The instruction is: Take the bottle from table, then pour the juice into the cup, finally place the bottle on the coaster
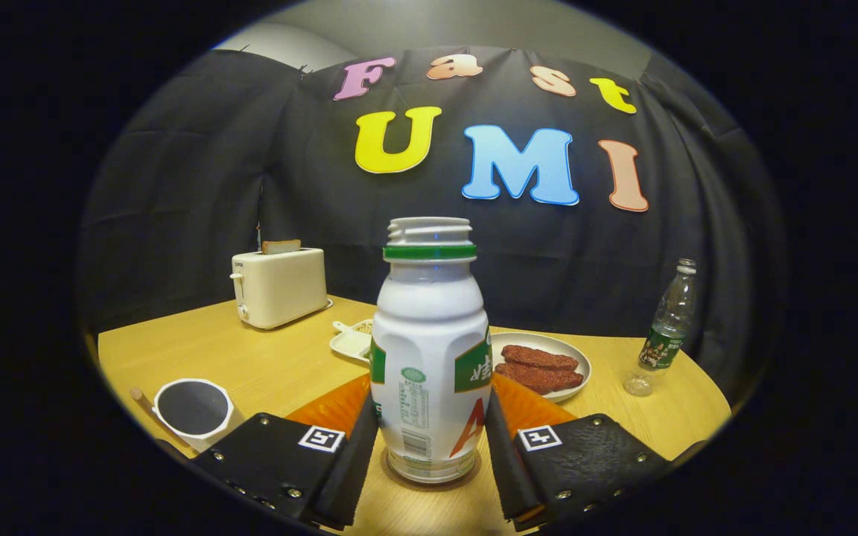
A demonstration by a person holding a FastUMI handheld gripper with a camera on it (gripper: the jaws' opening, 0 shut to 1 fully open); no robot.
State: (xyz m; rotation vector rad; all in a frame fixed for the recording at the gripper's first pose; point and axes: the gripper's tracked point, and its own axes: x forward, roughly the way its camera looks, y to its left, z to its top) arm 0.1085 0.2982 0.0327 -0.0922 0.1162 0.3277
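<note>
Taking the bottle (430, 357) as the landmark: it is a smooth white plastic body with a ribbed, uncapped neck and a green ring under the threads, standing upright on a round brown coaster (430, 479) on the pale wood-grain table (250, 365).

Left of the bottle and nearer the gripper sits a white cylindrical cup (193, 411) with a dark inside. Far left and behind the bottle stands a boxy cream toaster (278, 286) with 1 slice of bread poking out of its slot. Just behind the bottle's left shoulder lies a small white dish (351, 341), rectangular with rounded corners.

The gripper (429, 447) has its 2 flat fingers flanking the bottle's lower body; they lie very close to its sides (whether both actually press on it, I cannot tell). An orange mat (332, 408) shows behind them.

Right of the bottle is a round white plate (582, 365) with 2 reddish, rough-textured strips. Far right stands a clear, slim plastic water bottle (666, 331) with a green label.
</note>
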